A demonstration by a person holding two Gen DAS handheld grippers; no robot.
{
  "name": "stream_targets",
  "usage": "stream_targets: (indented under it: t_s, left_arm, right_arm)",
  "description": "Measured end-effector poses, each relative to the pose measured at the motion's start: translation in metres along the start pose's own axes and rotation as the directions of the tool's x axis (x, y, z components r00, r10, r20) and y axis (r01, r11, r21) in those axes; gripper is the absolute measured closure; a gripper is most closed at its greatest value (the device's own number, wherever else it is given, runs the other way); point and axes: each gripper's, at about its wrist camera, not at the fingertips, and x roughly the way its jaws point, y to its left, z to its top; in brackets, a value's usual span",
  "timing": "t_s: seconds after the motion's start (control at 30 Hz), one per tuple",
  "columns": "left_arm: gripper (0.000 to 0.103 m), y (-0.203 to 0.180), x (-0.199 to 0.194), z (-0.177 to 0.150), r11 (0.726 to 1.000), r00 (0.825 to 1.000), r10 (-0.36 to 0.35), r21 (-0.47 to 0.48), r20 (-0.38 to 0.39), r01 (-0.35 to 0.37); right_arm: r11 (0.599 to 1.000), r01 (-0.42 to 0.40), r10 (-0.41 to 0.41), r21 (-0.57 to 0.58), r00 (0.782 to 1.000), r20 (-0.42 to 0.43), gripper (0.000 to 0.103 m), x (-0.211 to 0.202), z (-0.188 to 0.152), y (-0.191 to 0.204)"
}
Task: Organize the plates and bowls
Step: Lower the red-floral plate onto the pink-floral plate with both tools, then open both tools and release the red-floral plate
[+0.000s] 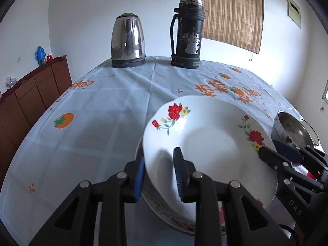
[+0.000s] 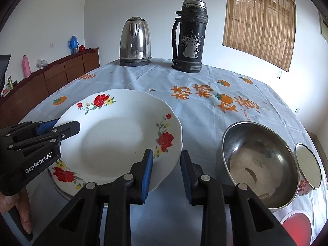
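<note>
A white deep plate with red flowers (image 1: 205, 143) (image 2: 114, 139) lies over another patterned plate (image 1: 164, 215) (image 2: 61, 192) on the tablecloth. My left gripper (image 1: 158, 157) (image 2: 67, 126) is shut on the flowered plate's left rim, one blue pad outside and one inside. My right gripper (image 2: 167, 152) (image 1: 268, 148) straddles the right rim. Its left pad lies over the plate, and a gap of cloth shows before the right pad. A steel bowl (image 2: 260, 164) (image 1: 291, 129) stands just right of the plate, with a white enamel cup (image 2: 309, 168) beside it.
A steel kettle (image 1: 128, 41) (image 2: 135, 41) and a worn black flask (image 1: 188, 32) (image 2: 190, 34) stand at the table's far edge. A red lid (image 2: 295, 223) lies near the front right. A brown cabinet (image 1: 30, 94) runs along the left wall. A hand (image 2: 22, 211) holds the left gripper.
</note>
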Motion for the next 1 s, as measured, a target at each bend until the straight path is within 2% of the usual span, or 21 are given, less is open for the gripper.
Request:
stream_targets:
  t_s: [0.53, 0.63, 0.8, 1.0]
  left_arm:
    - [0.079, 0.0013, -0.0011, -0.0017, 1.0, 1.0, -0.015, -0.007, -0.008, 0.014]
    - [0.072, 0.0002, -0.0017, -0.0022, 1.0, 1.0, -0.023, -0.006, -0.008, 0.023]
    - [0.07, 0.0014, -0.0047, -0.004, 0.999, 0.999, -0.039, -0.016, -0.005, 0.039]
    - [0.066, 0.0053, -0.0097, -0.0058, 0.997, 0.998, -0.068, -0.039, 0.013, 0.068]
  right_arm:
    - [1.0, -0.008, 0.008, 0.004, 1.0, 0.001, 0.074, -0.001, -0.0004, -0.001]
    - [1.0, -0.01, 0.01, 0.004, 1.0, 0.0, 0.073, -0.0015, -0.0004, -0.0011]
    - [1.0, -0.019, 0.019, 0.007, 1.0, -0.003, 0.07, -0.0006, 0.0003, -0.0009]
    - [0.999, -0.05, 0.05, -0.006, 0.998, 0.032, 0.046, -0.0057, 0.001, 0.0041]
